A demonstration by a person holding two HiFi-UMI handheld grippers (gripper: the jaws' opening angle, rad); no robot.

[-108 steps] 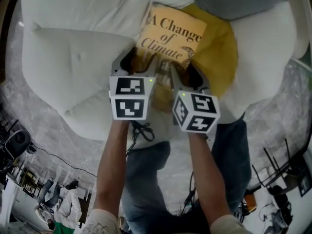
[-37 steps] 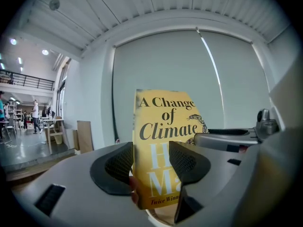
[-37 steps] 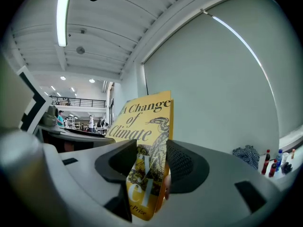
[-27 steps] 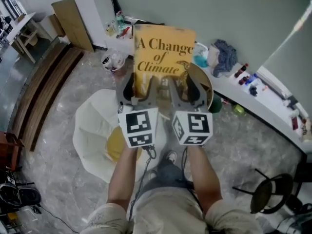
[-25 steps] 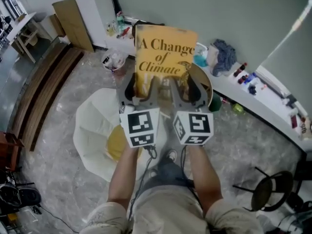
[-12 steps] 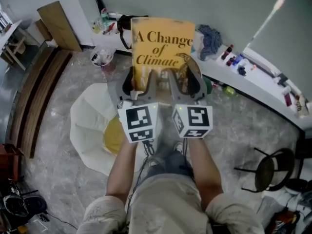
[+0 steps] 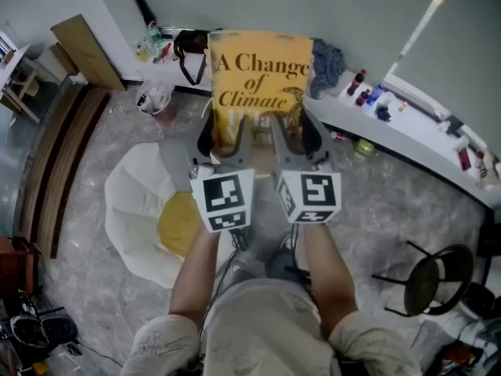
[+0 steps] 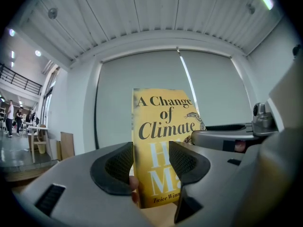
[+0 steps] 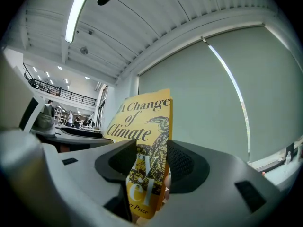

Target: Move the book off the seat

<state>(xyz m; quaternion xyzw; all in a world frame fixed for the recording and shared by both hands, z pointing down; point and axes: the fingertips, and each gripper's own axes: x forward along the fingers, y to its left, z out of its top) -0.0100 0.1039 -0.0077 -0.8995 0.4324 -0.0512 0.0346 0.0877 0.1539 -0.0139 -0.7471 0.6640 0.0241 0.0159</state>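
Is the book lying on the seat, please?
No, the left gripper and right gripper hold the book up, clear of the seat.

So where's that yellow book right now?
In the head view the book is held aloft at centre by the left gripper and right gripper, clear of the white seat at lower left.

Below you is a grey stone floor (image 7: 102, 131), with a brown wooden board (image 7: 78, 52) leaning on the wall at your left, a black bag (image 7: 190, 47) near it, a long white shelf (image 7: 423, 143) at your right holding a blue cloth (image 7: 327, 57) and small bottles (image 7: 358, 81), and a black stool (image 7: 427, 284) close by.
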